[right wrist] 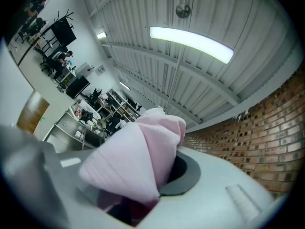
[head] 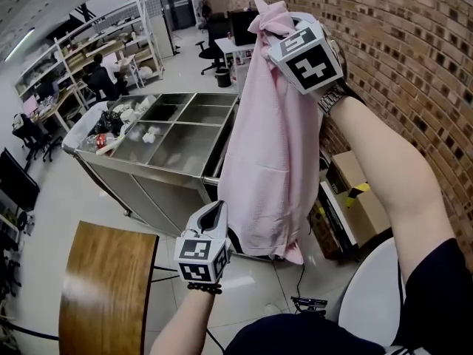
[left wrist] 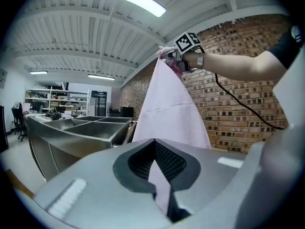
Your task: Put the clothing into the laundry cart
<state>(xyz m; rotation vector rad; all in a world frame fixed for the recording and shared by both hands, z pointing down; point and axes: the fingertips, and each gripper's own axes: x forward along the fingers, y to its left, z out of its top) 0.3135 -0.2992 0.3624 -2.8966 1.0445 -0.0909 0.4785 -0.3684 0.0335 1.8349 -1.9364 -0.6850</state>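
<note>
Only its view shows left gripper (left wrist: 154, 143) pinching garment (left wrist: 174, 111).

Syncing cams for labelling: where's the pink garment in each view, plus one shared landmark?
Head view: pink garment hangs down the centre from the right gripper at top.
Left gripper view: garment at centre, running down into the left gripper.
Right gripper view: garment bunched at lower centre-left, between the jaws.
Shared landmark: brick wall, on the right in every view.
</note>
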